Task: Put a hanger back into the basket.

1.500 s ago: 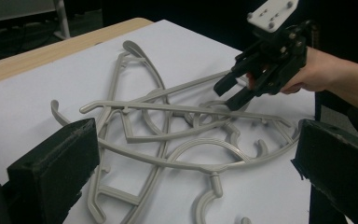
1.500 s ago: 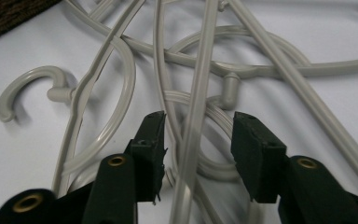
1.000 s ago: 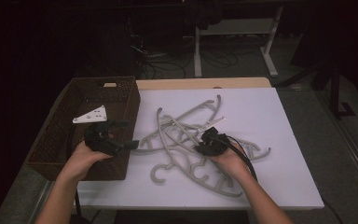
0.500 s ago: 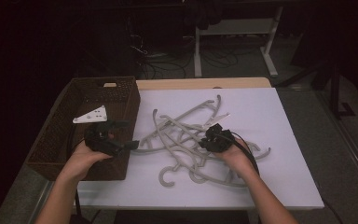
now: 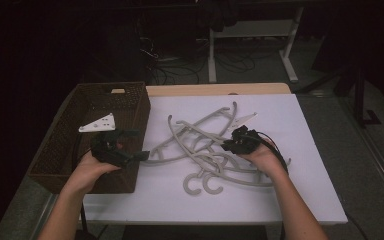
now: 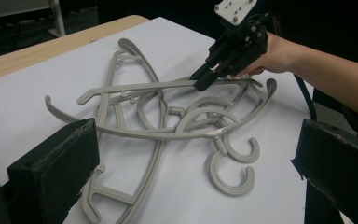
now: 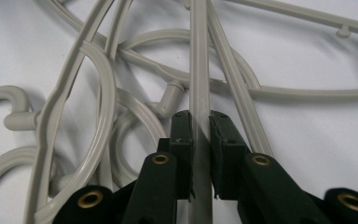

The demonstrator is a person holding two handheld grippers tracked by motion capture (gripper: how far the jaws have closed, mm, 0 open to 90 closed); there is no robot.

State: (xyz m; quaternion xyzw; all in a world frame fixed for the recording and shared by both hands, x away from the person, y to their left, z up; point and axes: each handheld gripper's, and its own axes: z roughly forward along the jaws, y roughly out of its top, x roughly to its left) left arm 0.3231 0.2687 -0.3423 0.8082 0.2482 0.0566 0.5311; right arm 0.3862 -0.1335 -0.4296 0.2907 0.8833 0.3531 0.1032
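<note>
While the right gripper (image 7: 200, 140) is clamped on one thin bar of a grey hanger (image 7: 199, 56), that bar runs straight out ahead between its jaws, w/ the long line going away from the hand. The hanger is on top of a pile of hangers (image 5: 205, 150) in the middle of the white table (image 5: 310, 190). Its bar tips up a bit off the table where it is held. The left gripper (image 5: 130, 145) is near the brown basket (image 5: 60, 150), jaws wide apart, nothing in them. The pile lies in front of it, so the right hand (image 5: 265, 157) is much nearer & has the grip.

The right gripper view shows the pads squeezing the bar up close. The left gripper view shows the tangle from the side: hooks & bars cross each other, so a pull may drag other hangers too. The high view shows the basket is to the left of the pile.
</note>
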